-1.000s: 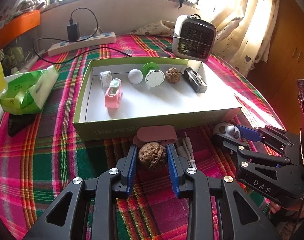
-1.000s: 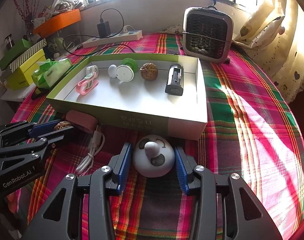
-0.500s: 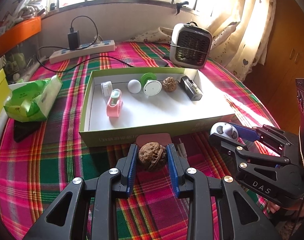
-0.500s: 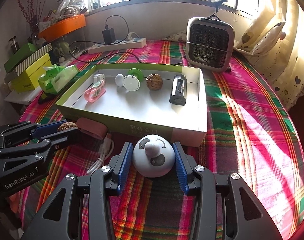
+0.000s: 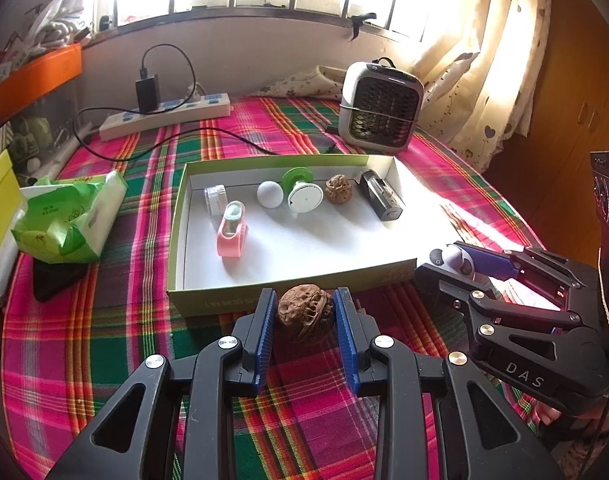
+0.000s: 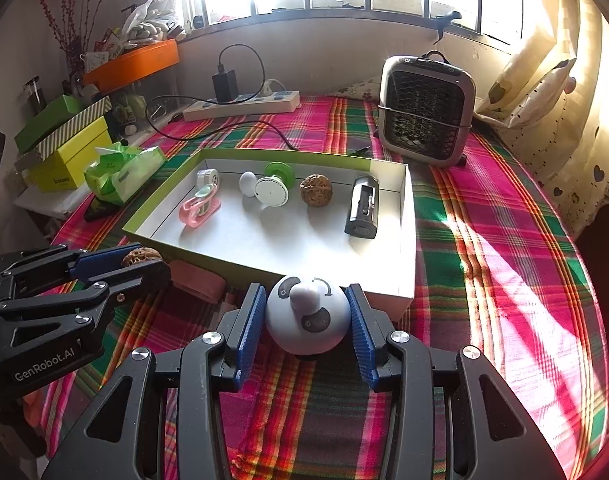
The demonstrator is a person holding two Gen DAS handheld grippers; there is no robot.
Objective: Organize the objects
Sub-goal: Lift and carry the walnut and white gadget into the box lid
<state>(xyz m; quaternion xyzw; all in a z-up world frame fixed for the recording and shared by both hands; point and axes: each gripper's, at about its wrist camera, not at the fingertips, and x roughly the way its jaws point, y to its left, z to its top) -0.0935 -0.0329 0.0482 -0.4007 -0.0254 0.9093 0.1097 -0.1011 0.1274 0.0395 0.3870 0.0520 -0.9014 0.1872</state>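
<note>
In the right wrist view, at the left edge of the frame, the left claw hides all but the top of the wrinkled brown walnut it grips, and a pink oblong object is half covered behind that claw; what it is cannot be made out. The counter carries a pink, green and red plaid cloth, under a barred window across the top of both frames. The shallow green-rimmed cardboard box with a white floor sits mid-frame, its near wall just beyond both claws; its front half is bare. At the right of the left wrist view, the right claw is clamped on a white dome-shaped gadget with grey patches, largely hidden there.
</note>
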